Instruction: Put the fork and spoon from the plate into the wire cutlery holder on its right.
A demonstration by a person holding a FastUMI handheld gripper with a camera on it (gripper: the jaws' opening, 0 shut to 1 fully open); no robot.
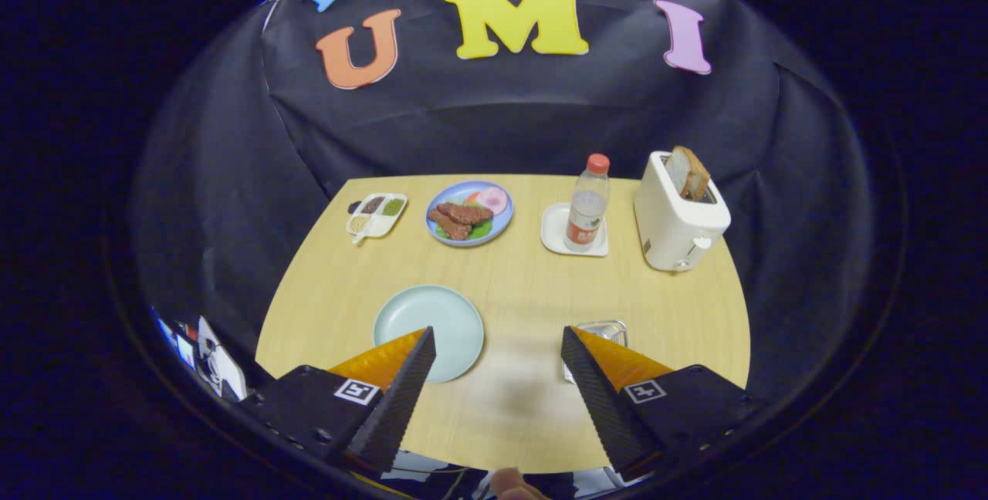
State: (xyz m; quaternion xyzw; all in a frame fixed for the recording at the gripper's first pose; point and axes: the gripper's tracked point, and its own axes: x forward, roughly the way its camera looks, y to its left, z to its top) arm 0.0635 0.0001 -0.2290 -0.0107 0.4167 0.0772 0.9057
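Currently the gripper [498, 342] hangs above the counter's [525, 284] near edge, jaws wide apart and holding nothing. The pale green plate [432, 319] lies just ahead of the left finger, partly covered by it; its visible surface shows no fork or spoon. The wire cutlery holder [602, 328] sits to the plate's right, mostly hidden behind the right finger, so its contents cannot be read; my guess is the cutlery is already inside.

Along the far edge: condiment tray [377, 214], blue plate of food [469, 212], bottle [588, 203] on a white coaster [554, 234], toaster [679, 214] with bread [689, 173] at the far right corner.

Risks, as judged:
- Holder light and close to the right finger; a sideways drift could tip it.
- Low pass could clip the plate rim.
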